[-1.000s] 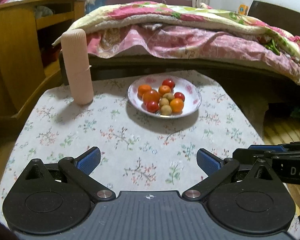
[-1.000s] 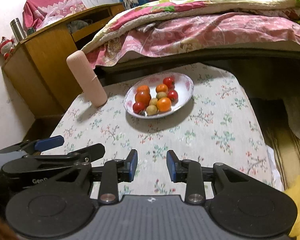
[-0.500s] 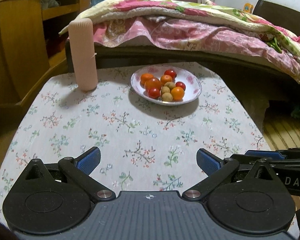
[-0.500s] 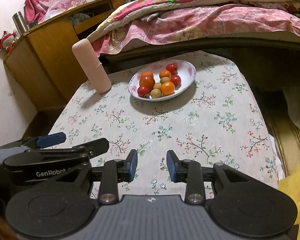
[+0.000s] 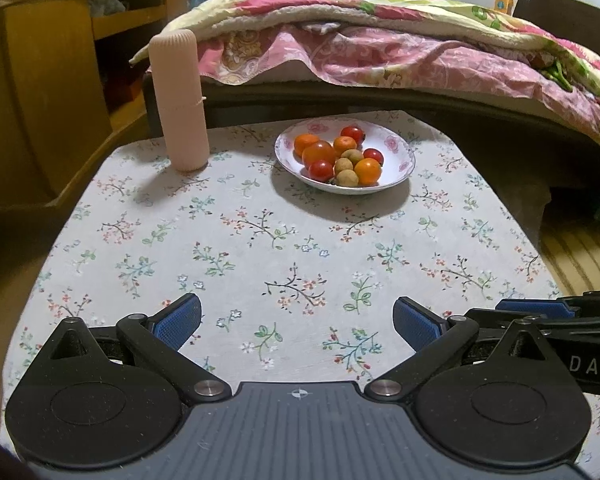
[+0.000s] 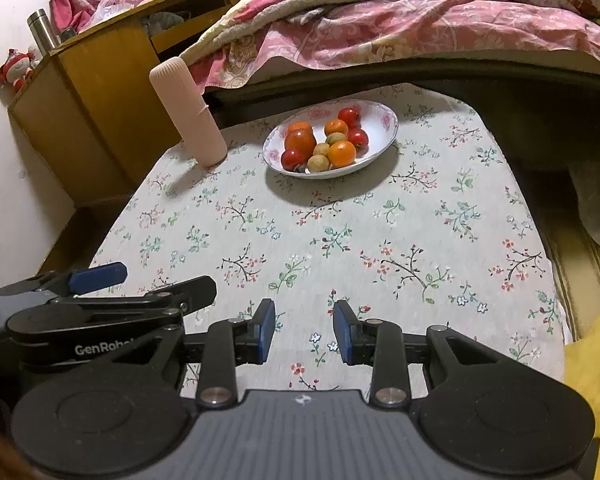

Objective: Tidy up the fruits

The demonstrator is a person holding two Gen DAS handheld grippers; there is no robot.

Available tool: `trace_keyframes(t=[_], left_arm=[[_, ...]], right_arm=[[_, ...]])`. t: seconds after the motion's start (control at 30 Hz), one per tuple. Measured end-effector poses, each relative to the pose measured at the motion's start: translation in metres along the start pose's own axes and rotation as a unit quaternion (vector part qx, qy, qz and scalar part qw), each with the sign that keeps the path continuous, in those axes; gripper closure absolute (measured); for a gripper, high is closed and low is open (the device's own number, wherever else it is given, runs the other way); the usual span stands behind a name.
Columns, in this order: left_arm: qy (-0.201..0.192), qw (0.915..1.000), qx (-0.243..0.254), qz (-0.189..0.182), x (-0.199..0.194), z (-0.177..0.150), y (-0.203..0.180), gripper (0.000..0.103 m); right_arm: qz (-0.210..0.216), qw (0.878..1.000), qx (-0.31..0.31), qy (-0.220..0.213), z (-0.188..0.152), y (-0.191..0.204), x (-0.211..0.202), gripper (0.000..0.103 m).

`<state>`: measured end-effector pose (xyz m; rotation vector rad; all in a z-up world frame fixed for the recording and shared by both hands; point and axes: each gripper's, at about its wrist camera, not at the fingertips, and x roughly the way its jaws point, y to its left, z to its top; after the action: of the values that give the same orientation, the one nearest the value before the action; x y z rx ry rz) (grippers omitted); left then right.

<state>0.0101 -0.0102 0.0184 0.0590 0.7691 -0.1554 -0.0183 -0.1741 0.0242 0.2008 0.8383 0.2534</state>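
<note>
A white flowered plate point(image 5: 400, 164) point(image 6: 384, 120) stands toward the far side of the floral tablecloth. It holds orange tangerines point(image 5: 318, 154), red tomatoes point(image 5: 321, 170) and small brown fruits point(image 5: 346, 178). My left gripper point(image 5: 296, 312) hovers over the near part of the table, jaws wide open and empty. My right gripper point(image 6: 304, 316) is beside it on the right. Its blue pads point(image 6: 266, 320) stand a narrow gap apart with only cloth showing between them. Each gripper shows in the other's view: the left gripper point(image 6: 156, 280), the right gripper point(image 5: 540, 312). Both are well short of the plate.
A tall pink ribbed cylinder point(image 5: 178, 100) point(image 6: 188, 112) stands upright left of the plate. A bed with pink quilts point(image 5: 380, 52) runs behind the table. A wooden cabinet point(image 5: 40, 80) is at the left. Something yellow point(image 6: 592, 380) lies off the table's right front corner.
The plate and cylinder have slid up in both views and look a little smaller, with more tablecloth showing in front. Neither gripper's jaws have changed.
</note>
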Motion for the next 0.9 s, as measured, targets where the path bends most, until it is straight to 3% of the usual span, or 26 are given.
trace_keyframes(t=[0.9], left_arm=[[0.027, 0.9995, 0.003, 0.015, 0.0026, -0.0078, 0.0007, 0.002]], right_arm=[[-0.004, 1.000, 0.003, 0.025, -0.0055, 0.0020, 0.0081, 0.069]])
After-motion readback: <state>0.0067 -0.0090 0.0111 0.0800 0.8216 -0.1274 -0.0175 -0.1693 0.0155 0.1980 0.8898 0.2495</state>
